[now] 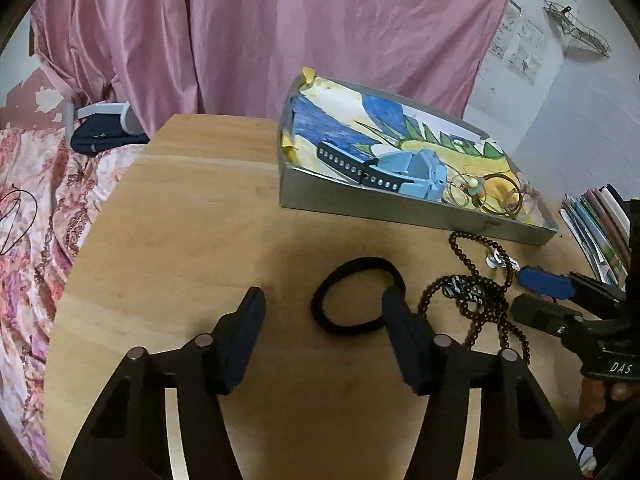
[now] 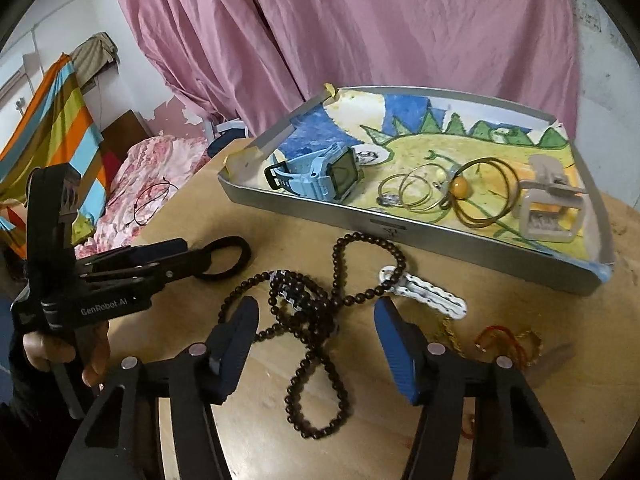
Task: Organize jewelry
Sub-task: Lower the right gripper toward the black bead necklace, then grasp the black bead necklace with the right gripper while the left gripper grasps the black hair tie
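My left tongs (image 1: 324, 312) are spread wide, empty, low over the desk (image 1: 192, 208), w/ the black hair tie (image 1: 356, 296) lying flat just ahead; its right edge sits right by my right-hand pad (image 1: 404, 344), so I'm off-centre for it. My right tongs (image 2: 316, 328) are spread too, nothing pinched, hovering over the long dark bead necklace (image 2: 316, 360), which sprawls in loose crossing loops across the desk in front of the tray (image 2: 440, 240). One loop runs through or over the ring end of a white hair clip (image 2: 428, 292); can't tell which. Already in the tray: blue watch (image 2: 324, 176), thin gold bangles (image 2: 416, 192), beige claw clip (image 2: 548, 208). Gold chain and red cord (image 2: 500, 340) lie on the desk to the right, partly behind my pad. Handling, as I judge it: hair tie is light, soft, grippy, so pinch one side of the band anywhere & it'll lift whole. Necklace is limp, prob. a bit heavier, beads round & slippery; best to grab where strands cross and bunch near the middle, so several come up together. A single strand could slide out, and the tangle may drag the white clip along, so lift slow.
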Demonstrator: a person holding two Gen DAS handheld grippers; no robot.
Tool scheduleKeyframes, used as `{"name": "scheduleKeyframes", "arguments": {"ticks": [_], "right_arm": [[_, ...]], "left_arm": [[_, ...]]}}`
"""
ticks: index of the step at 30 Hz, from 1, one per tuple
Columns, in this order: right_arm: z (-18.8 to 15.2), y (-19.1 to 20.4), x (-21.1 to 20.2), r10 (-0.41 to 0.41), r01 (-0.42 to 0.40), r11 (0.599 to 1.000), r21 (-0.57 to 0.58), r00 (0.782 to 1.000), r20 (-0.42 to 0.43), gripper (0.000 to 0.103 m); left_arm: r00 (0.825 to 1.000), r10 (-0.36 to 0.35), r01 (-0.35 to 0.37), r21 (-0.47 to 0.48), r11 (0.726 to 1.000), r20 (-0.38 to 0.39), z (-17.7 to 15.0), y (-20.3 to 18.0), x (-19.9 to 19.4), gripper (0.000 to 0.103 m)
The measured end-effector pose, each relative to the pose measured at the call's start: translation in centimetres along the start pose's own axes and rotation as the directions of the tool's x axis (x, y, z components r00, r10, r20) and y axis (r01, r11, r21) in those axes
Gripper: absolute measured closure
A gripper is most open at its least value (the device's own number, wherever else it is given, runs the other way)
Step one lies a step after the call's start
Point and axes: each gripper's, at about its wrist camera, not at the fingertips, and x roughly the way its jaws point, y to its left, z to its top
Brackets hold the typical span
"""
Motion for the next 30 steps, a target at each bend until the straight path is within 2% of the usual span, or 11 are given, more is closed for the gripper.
{"name": "scheduleKeyframes", "arguments": {"ticks": [4,7,11,15,16,18,22,30], "right_arm": [[0.0,-0.1,0.6,0.008,-0.008,1.0,0.015,1.0,-0.012,0.055],[0.0,-0.1,0.9,0.01,-0.01,1.0,0.023,1.0,-0.021,0.064],[-0.3,-0.4,1.0,0.025,-0.024,0.999,0.032,0.999,-0.027,0.066],[-0.5,-0.6,1.1,0.033,-0.032,0.999,0.035,0.999,-0.029,0.082],[-0.6,-0.7,1.1,0.036,-0.035,0.999,0.038,0.999,-0.026,0.087],[-0.7,-0.8,0.8,0.038,-0.038,0.999,0.039,0.999,-0.013,0.092],[-0.8,-0.9,0.0,0.045,-0.046,0.998,0.034,0.999,0.011,0.092],[-0.6,-0.7,-2.2,0.054,-0.055,0.998,0.013,0.996,0.077,0.093]], "left_arm": [[1.0,0.006,-0.006,0.023,1.0,-0.003,0.3,-0.6,0.5,0.059],[1.0,0.028,-0.027,0.035,0.999,-0.008,0.4,-0.8,0.8,0.071],[0.998,0.061,-0.061,0.061,0.996,-0.003,0.3,-1.1,1.1,0.085],[0.997,0.078,-0.077,0.092,0.993,-0.005,-0.1,-1.6,1.3,0.099],[0.997,0.076,-0.075,0.094,0.993,-0.006,-0.2,-1.6,1.3,0.099],[0.997,0.071,-0.071,0.09,0.993,-0.006,-0.3,-1.7,1.3,0.1],[0.998,0.057,-0.057,0.065,0.996,-0.006,-0.4,-1.6,1.2,0.101],[0.998,0.055,-0.056,0.046,0.997,0.043,-0.1,-2.4,-0.5,0.101]]}}
